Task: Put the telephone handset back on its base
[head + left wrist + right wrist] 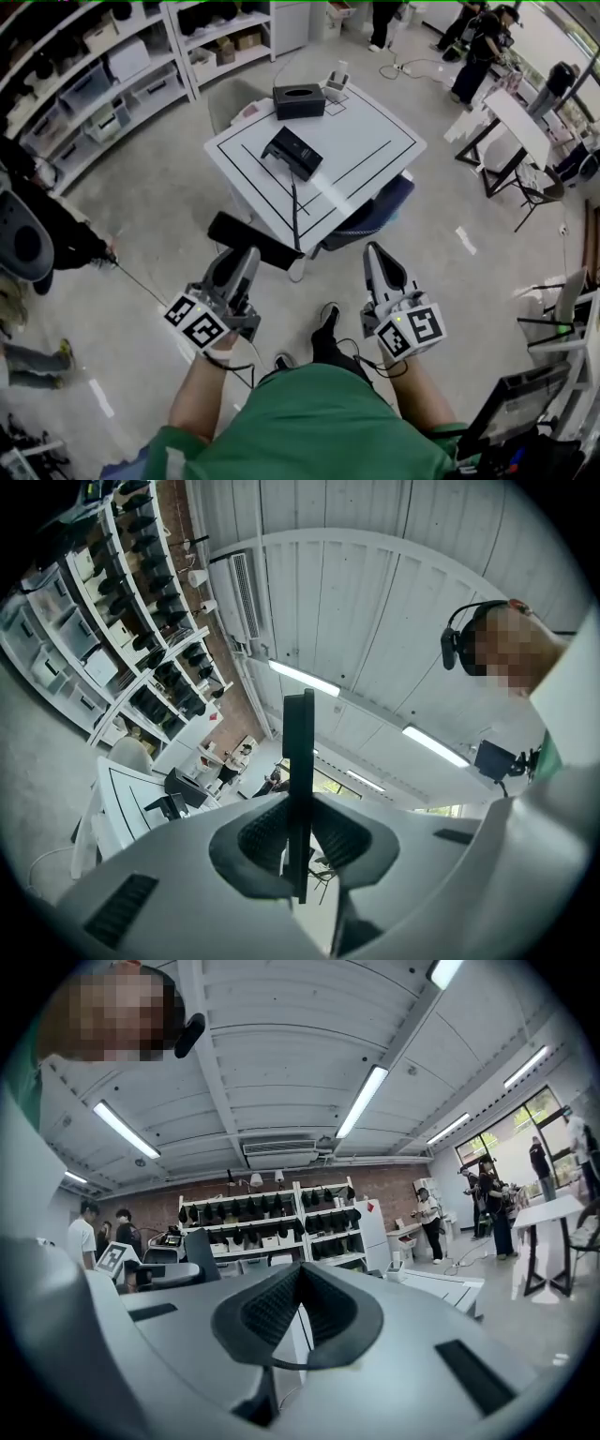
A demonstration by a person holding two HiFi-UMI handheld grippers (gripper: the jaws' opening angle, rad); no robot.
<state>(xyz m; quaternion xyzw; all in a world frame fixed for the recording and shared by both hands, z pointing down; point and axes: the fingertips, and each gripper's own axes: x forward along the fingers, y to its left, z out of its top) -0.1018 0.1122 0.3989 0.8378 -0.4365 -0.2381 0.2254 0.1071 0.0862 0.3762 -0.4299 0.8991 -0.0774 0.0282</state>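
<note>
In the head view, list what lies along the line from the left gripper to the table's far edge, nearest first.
Left gripper → telephone handset that it holds → telephone base → black box.

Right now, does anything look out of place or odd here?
The handset is off its base, clamped in the left gripper near the table corner, with the cord trailing across the tabletop. Nothing else stands out.

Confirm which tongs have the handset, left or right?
The left tongs, shut on the black handset; the right tongs are shut with nothing between them.
</note>
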